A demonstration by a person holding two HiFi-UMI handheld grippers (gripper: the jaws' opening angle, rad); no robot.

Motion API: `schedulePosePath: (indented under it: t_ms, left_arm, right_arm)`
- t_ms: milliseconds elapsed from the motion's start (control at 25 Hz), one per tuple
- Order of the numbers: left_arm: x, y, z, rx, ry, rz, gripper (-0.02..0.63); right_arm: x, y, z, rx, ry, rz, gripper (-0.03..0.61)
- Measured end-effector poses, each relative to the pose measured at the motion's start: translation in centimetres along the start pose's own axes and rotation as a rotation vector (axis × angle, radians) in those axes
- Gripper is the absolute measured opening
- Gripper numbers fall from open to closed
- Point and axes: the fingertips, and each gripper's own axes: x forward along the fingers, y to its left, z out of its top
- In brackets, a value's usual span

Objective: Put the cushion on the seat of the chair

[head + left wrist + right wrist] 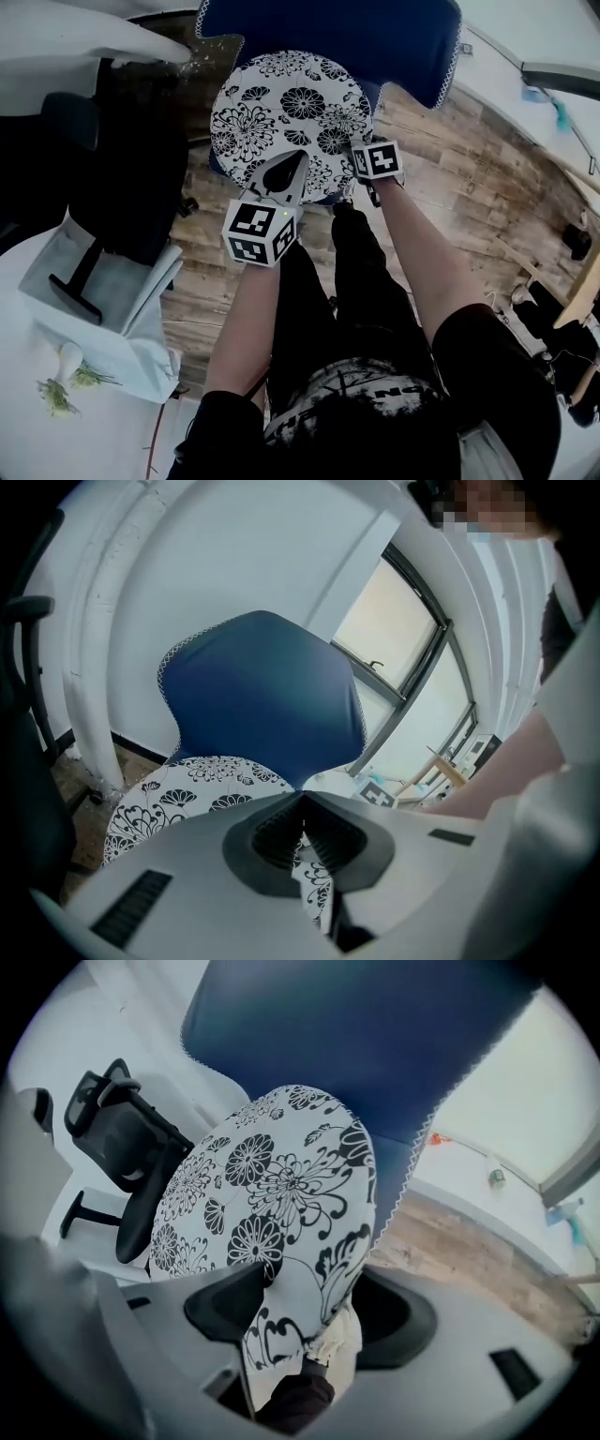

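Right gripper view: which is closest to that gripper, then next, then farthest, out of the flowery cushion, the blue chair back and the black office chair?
1. The cushion: its edge sits between the open jaws of the right gripper.
2. The blue chair back: just behind the cushion, up top.
3. The black office chair: farthest, off to the left.

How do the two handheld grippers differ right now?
The left gripper has its jaws closed on the edge of the floral cushion; the right gripper has its jaws wide apart, that edge loose between them. The left gripper is at the cushion's near-left rim, the right gripper near-right. Both reach the cushion lying on the blue chair.
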Motion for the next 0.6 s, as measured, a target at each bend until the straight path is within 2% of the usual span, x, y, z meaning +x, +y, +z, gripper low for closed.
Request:
schedulePosePath:
  t_ms: [280,600]
  left_arm:
    - [-0.2,-1.1,1.8,0.053,0.008,-0.039,0.014]
    - [-1.0,-3.4,5.3,0.135,0.008,-0.075,0.014]
  right_arm:
    - [-2.8,-1.2,0.2,0.047,-0.049,-0.028,0.278]
    - [-10.0,1.9,5.3,-0.024,-0.275,0.043,0.273]
